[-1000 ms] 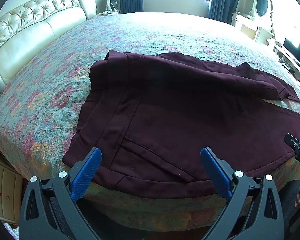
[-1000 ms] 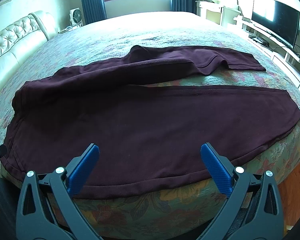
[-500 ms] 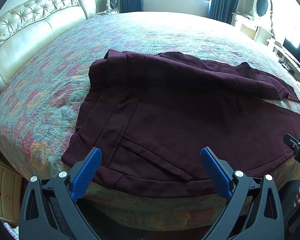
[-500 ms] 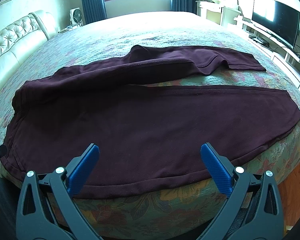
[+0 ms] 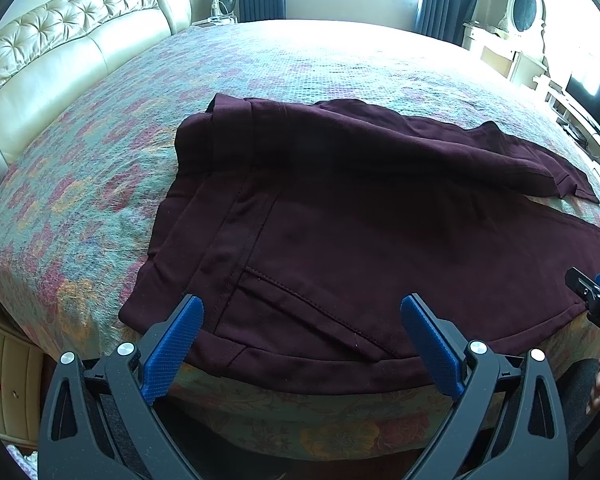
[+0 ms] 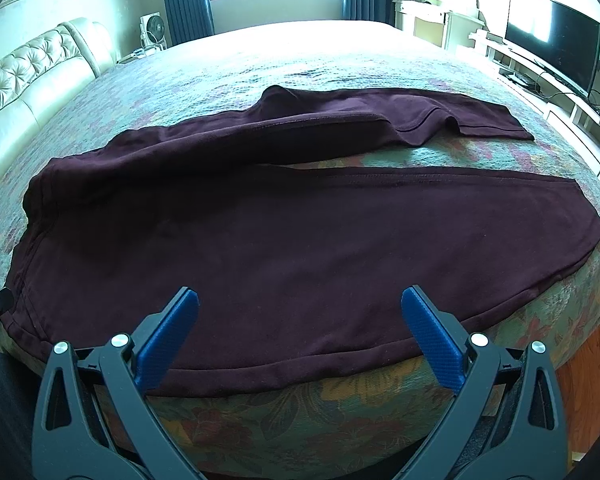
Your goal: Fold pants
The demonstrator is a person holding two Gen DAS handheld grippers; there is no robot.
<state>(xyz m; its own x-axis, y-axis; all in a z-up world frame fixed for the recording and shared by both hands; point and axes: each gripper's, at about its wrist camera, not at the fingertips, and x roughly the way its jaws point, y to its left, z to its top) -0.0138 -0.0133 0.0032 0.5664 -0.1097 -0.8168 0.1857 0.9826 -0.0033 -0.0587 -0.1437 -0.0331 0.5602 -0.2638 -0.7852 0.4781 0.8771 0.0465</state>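
Dark maroon pants (image 5: 340, 220) lie spread on the bed, waistband to the left, legs running right. The far leg (image 6: 340, 128) is rumpled and bunched. The near leg (image 6: 340, 248) lies flat along the bed's front edge. My left gripper (image 5: 300, 320) is open, hovering just above the waistband and pocket at the near edge. My right gripper (image 6: 300, 316) is open, over the near leg's lower edge. Neither holds cloth. The right gripper's tip also shows in the left wrist view (image 5: 592, 296).
The bed (image 5: 100, 160) has a floral quilt and a tufted cream headboard (image 5: 60, 48) at the left. A TV (image 6: 552, 48) on a low stand and a white dresser (image 6: 432, 20) stand to the right. A fan (image 6: 154, 30) and curtained window lie beyond.
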